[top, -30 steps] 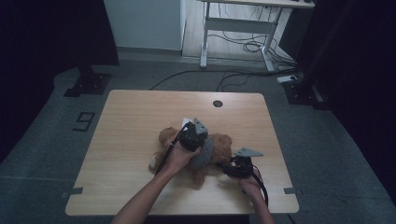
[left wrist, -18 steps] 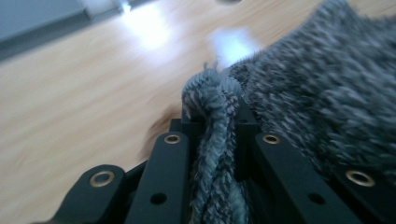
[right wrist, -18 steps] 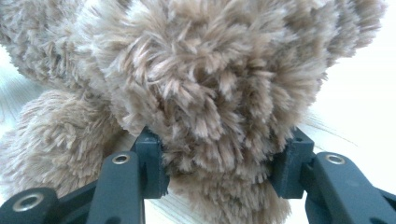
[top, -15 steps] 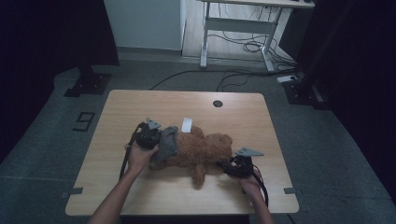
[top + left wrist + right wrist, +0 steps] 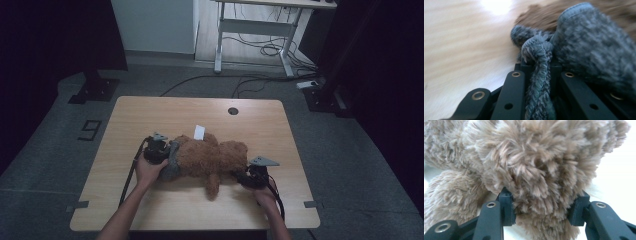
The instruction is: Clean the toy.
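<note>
Pinching grey knit garment (image 5: 594, 50) edge, left gripper (image 5: 156, 150) jaws narrow; right gripper (image 5: 250, 178) clamps plush bear (image 5: 210, 157) limb. Both soft, light, stretchy; grip hem, not fur.

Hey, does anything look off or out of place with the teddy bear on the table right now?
Yes: the grey knit garment is bunched at one end of the teddy bear, not on its body. The left gripper pinches its twisted edge; the right gripper clamps the bear's fur.

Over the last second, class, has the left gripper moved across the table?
Yes. The left gripper, shut on the grey knitted garment, has moved left, away from the round hole in the table, toward the table's left edge.
</note>
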